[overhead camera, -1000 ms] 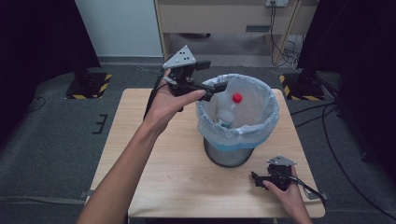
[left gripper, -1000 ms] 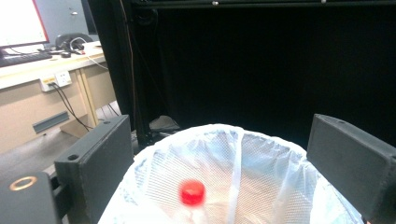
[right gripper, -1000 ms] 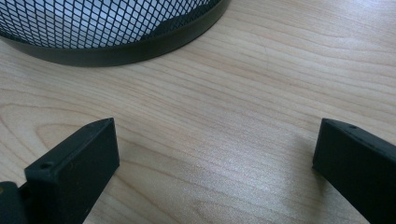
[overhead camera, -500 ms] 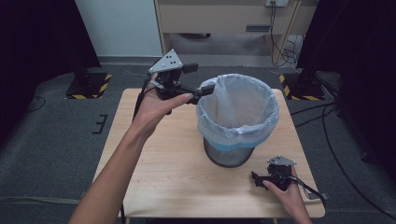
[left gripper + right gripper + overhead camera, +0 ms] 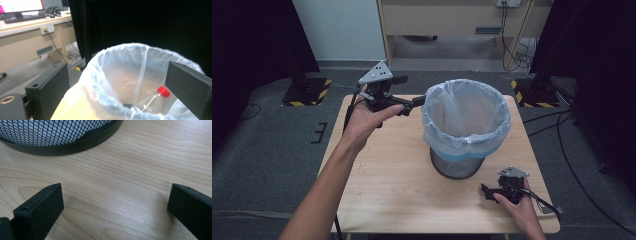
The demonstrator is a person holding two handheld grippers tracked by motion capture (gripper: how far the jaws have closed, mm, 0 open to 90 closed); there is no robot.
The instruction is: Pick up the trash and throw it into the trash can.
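A wooden table [image 5: 392, 185] carries a mesh wastebasket [image 5: 466, 127] lined with a white bag, a clear red-capped bottle [image 5: 153, 98] lying inside it. The left gripper [image 5: 417, 101] hovers beside the rim, jaws wide and empty, likely having released; the right gripper [image 5: 486, 190] rests on the tabletop, jaws wide. No readable writing appears.
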